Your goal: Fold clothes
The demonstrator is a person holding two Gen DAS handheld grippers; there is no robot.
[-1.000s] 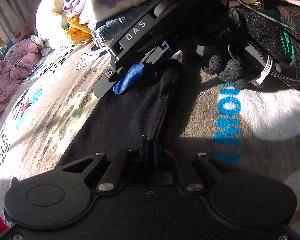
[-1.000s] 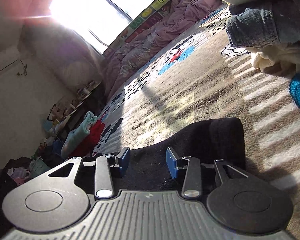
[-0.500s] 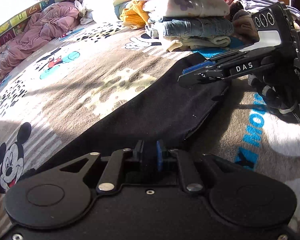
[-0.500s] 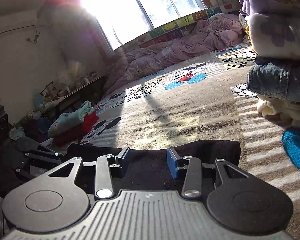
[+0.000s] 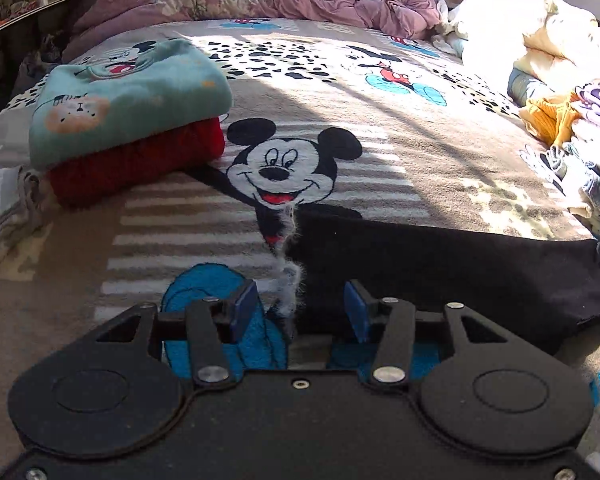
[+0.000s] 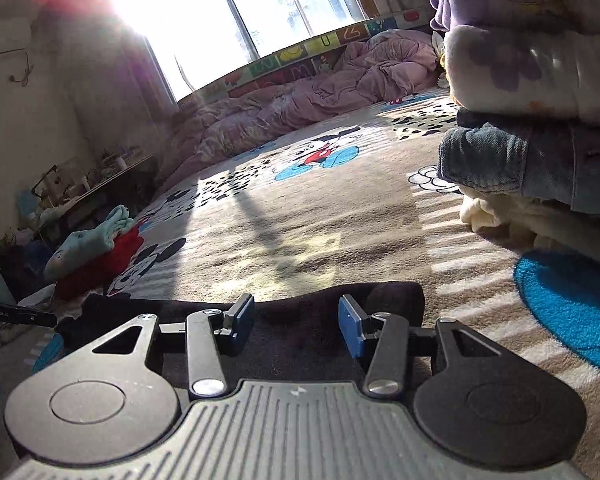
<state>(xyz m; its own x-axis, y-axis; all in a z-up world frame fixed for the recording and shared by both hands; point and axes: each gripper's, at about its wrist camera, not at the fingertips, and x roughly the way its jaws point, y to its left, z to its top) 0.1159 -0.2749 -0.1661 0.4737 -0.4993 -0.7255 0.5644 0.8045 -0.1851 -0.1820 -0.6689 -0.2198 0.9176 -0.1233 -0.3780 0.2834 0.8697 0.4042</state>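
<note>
Hovering with jaws apart, left tongs [image 5: 296,312] and right tongs [image 6: 296,326] flank the flat black fabric garment [image 5: 440,272] on the bed; grip both corners evenly.

Both the left gripper [image 5: 296,312] and right gripper [image 6: 296,326] sit low, fingers apparently spread, gripping nothing.

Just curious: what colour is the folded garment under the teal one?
Red, clearest in the left wrist view.
</note>
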